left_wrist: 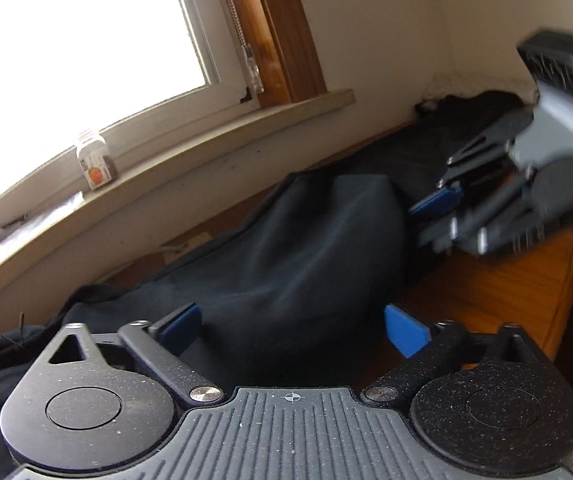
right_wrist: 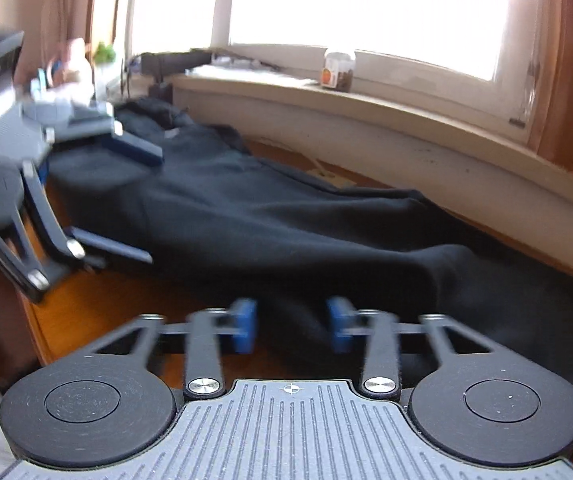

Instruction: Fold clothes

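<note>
I see the black garment (right_wrist: 286, 216) stretched along the wooden table (right_wrist: 98, 312) under the windowsill; my left tongs (left_wrist: 294, 328) gape wide and my right tongs (right_wrist: 292, 324) partly open, both empty at its near edge

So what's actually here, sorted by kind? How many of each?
Tongs: 2, the left tongs and the right tongs
Black clothing: 1 black garment, spread on the wooden table
Jars: 1 small jar on the windowsill
Total: 4
</note>
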The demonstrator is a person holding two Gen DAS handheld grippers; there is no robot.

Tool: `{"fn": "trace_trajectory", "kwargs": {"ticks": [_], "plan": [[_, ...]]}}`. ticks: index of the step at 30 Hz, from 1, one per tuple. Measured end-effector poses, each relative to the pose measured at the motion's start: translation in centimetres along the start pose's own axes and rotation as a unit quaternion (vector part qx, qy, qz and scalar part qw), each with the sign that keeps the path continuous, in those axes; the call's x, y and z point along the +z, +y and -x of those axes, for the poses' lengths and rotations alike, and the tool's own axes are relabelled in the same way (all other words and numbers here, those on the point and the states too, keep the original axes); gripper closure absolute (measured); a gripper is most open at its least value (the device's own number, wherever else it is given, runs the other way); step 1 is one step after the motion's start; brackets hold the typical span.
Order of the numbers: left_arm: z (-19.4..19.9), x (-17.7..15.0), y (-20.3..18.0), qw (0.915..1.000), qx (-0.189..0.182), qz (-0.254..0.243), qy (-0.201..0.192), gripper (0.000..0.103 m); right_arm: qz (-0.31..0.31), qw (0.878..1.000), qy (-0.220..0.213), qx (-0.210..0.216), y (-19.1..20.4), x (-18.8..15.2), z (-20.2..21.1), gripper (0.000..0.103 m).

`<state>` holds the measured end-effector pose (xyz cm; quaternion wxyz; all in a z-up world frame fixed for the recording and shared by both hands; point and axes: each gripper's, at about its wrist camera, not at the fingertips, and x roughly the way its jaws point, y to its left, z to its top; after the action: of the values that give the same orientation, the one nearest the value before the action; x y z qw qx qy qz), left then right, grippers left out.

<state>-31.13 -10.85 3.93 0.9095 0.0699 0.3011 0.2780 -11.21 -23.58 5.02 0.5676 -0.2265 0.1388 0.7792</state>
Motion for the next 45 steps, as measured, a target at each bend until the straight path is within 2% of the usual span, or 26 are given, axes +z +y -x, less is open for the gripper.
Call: {"fn": "trace_trajectory", "kwargs": {"ticks": [4,5,6,7,9,10,13,16,17,20,24,27,31,35,37,39,40,43,45], "plan": [[0.2,0.6,1.7,0.9997,-0.015,0.016,-0.008,0.032,-0.002,1.0,-0.024,-0.01,-0.6,2.0,0.5,0.092],[0.2,0.8,2.1,0.9997,-0.016,0.018,-0.01,0.042,-0.002,0.999,-0.03,-0.014,-0.7,2.5,0.4,0.096],[0.1,1.1,2.6,0.9997,-0.014,0.016,-0.014,0.051,-0.002,0.999,-0.038,-0.019,-0.9,2.9,0.3,0.097],[0.1,1.4,3.0,0.9997,-0.012,0.015,-0.018,0.053,-0.005,0.999,-0.041,-0.02,-1.2,3.4,0.0,0.097],[-0.2,2.0,4.5,0.9994,-0.006,0.022,-0.026,0.067,-0.011,0.998,-0.053,-0.029,-1.8,4.3,-0.5,0.098],[-0.3,2.4,5.4,0.9991,-0.003,0.029,-0.03,0.068,-0.015,0.998,-0.058,-0.035,-2.1,4.8,-0.9,0.098],[-1.7,3.7,7.4,0.999,0.007,0.03,-0.032,0.069,-0.023,0.997,-0.06,-0.05,-3.0,5.7,-2.3,0.098],[-4.4,4.2,8.9,0.9992,0.01,0.04,0.0,0.069,-0.034,0.998,-0.031,-0.052,-3.6,5.6,-4.0,0.096],[-5.1,4.2,9.4,0.9989,0.005,0.046,0.008,0.069,-0.035,0.997,-0.027,-0.056,-3.6,5.5,-4.3,0.089],[-6.1,3.9,10.8,0.9974,-0.003,0.07,0.018,0.067,-0.031,0.997,-0.034,-0.061,-2.5,4.8,-3.5,0.084],[-6.5,3.6,12.3,0.9957,-0.01,0.089,0.023,0.054,-0.017,0.999,-0.041,-0.028,0.4,4.5,-2.5,0.082],[-6.3,3.3,13.0,0.9946,-0.015,0.1,0.025,0.052,-0.014,0.999,-0.039,0.021,2.5,4.9,-2.8,0.081],[-5.7,2.8,13.3,0.9952,-0.01,0.095,0.023,0.046,0.001,0.996,-0.016,0.085,5.3,5.2,-5.4,0.058],[-4.4,2.2,13.7,0.9948,-0.01,0.1,0.018,0.045,0.054,0.995,0.005,0.079,7.9,5.3,-8.2,0.056],[-3.5,1.8,13.8,0.9942,-0.01,0.107,0.01,0.041,0.054,0.995,0.007,0.082,8.2,5.7,-9.2,0.057],[-2.1,1.3,13.8,0.9935,0.0,0.113,-0.004,0.039,0.034,0.994,-0.004,0.104,7.6,6.5,-9.2,0.067],[-1.3,1.0,13.7,0.9931,0.01,0.116,-0.011,0.039,0.022,0.993,-0.011,0.113,7.2,6.9,-9.1,0.077],[1.6,-0.2,13.7,0.9892,0.059,0.131,-0.031,0.038,-0.015,0.992,-0.03,0.125,6.1,8.1,-9.0,0.085],[3.3,-1.0,13.5,0.9869,0.085,0.131,-0.038,0.03,-0.039,0.989,-0.042,0.133,5.3,8.9,-8.8,0.088]]}}
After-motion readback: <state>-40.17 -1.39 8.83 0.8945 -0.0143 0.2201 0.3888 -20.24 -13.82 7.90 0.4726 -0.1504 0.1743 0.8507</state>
